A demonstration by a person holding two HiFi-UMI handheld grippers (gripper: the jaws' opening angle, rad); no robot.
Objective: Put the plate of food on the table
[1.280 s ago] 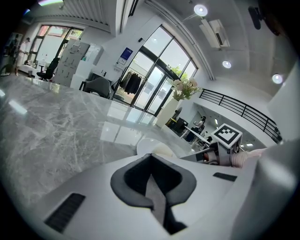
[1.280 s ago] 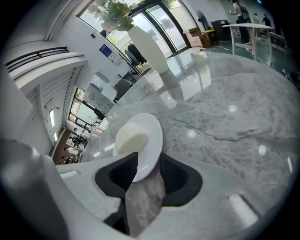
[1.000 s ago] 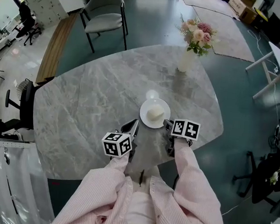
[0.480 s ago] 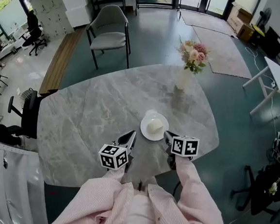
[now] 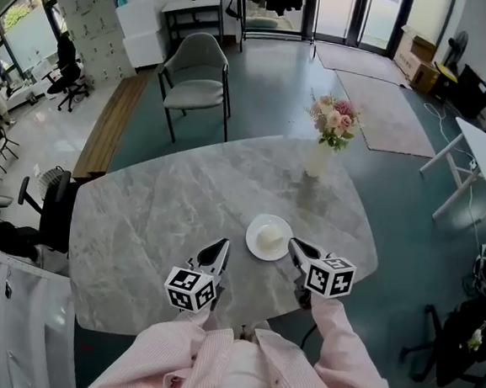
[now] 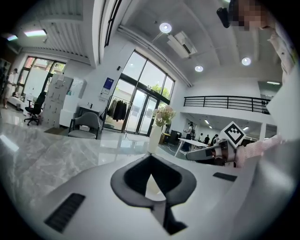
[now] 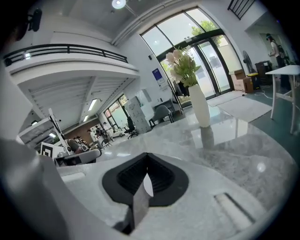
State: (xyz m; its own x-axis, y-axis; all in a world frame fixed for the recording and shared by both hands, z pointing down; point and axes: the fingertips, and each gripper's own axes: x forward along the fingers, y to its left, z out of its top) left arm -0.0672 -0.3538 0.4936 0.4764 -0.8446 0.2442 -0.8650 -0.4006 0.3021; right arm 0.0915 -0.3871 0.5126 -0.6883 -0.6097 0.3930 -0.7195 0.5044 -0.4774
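— We count two tongs: the left gripper (image 5: 219, 248) and the right gripper (image 5: 294, 246), each with its jaws pressed together and pinching nothing.

— And one round white plate (image 5: 285, 227), just past their tips and between them. It lies flat on the grey veined marble table (image 5: 156, 215) and carries one pale, rounded lump of food (image 5: 268, 236).

— A second ago we flanked that plate closely. Now both tongs have drawn back from it.

— Beyond the plate stands one slim white vase (image 5: 317, 159) of pink flowers.
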